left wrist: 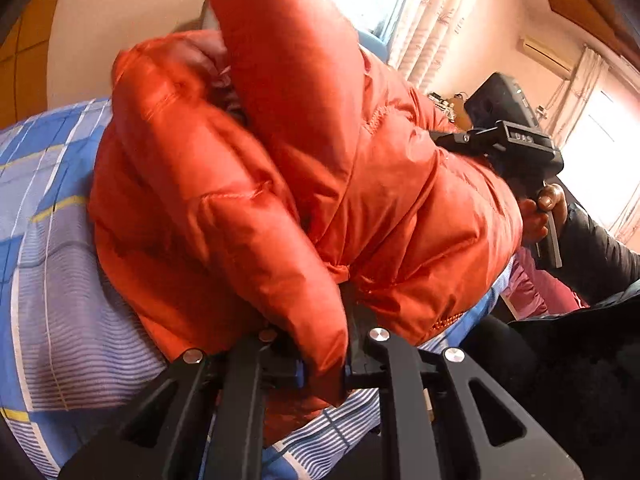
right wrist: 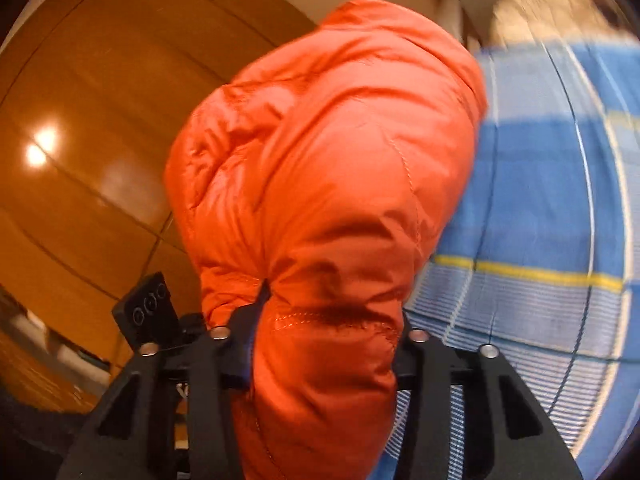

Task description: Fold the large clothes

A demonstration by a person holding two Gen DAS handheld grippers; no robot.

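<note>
Both the left gripper (left wrist: 324,364) and right gripper (right wrist: 324,344) clench the puffy orange quilted jacket (left wrist: 280,184), mid-frame. Lower both evenly onto the blue checked bedsheet (left wrist: 52,240).

The left gripper (left wrist: 324,372) is built of matte black flat linkage bars, with round silver pivot screws set outboard of the jaws on each side and elongated cutouts behind them. The right gripper (right wrist: 320,360) shows the same black bars and silver screws. On its housing, raised letters are moulded. A dark quilted sleeve (left wrist: 592,252) is worn.
</note>
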